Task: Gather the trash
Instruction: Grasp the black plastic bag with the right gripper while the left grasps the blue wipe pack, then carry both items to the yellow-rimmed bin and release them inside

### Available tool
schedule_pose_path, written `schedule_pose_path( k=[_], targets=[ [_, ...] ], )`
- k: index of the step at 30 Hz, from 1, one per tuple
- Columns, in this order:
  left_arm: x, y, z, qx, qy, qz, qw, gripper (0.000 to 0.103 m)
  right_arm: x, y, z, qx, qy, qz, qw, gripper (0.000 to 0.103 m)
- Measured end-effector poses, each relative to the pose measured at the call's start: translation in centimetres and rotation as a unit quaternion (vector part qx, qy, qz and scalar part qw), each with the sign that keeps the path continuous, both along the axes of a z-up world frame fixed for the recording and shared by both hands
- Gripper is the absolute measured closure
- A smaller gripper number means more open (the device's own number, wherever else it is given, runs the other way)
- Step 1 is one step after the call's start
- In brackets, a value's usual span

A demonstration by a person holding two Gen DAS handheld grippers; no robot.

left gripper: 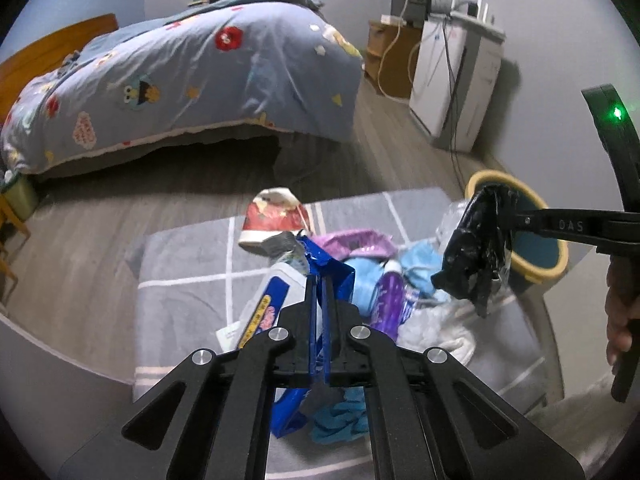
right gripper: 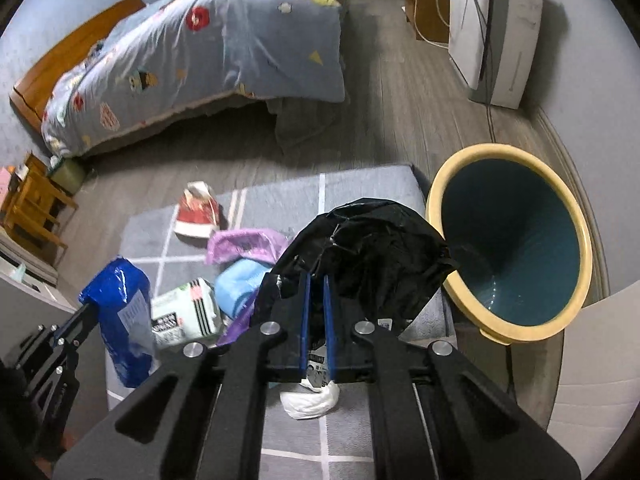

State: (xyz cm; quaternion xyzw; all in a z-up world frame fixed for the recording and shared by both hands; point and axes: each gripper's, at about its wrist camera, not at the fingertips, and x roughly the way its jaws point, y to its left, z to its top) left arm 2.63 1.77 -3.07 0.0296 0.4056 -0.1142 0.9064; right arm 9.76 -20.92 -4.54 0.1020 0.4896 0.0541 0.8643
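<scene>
Left gripper (left gripper: 320, 280) pinches a blue wrapper (right gripper: 120, 312); right gripper (right gripper: 315, 280) pinches a black bag (right gripper: 372, 248) beside the bin (right gripper: 576, 308); "DAS" marks its finger.

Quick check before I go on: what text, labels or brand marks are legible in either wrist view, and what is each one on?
"DAS": on the arm of the right tongs, seen from the left wrist; a letter may be missing before it.
White and green pack: printed text, too blurred to read.
Blue bag in the left tongs: yellow strip of print, unreadable.
Small label under the black bag: too small to read.
</scene>
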Motion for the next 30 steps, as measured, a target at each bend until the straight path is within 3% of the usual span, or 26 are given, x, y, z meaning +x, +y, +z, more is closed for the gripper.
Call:
schedule_pose_path(
  k=[9, 16, 23, 30],
  targets=[
    [-0.5, -0.5, 3.8, -0.038, -0.054, -0.005, 0.9978, 0.1, -0.2, -1.5, 4.5, 0.019, -0.055, 0.019, 0.998, 0.097],
    [-0.3, -1.8, 6.3, -0.052, -0.088, -0.014, 0.9947, 0.1, 0.4, -3.2, 7.4, 0.005, -0.103, 0.032, 0.994, 0.097],
    [0.1, -4.5, 7.4, -0.055, -0.103, -0.04, 0.9924, 0.1, 1.9, -7.3, 8.3, -0.009, -0.118, 0.013, 0.993, 0.097],
    [0.8, -9.6, 7.9, -0.07, -0.095, -0.09, 0.9889, 0.1, 3.5, -13.4, 7.0, -0.017, -0.106, -0.033, 0.994, 0.097]
  ],
)
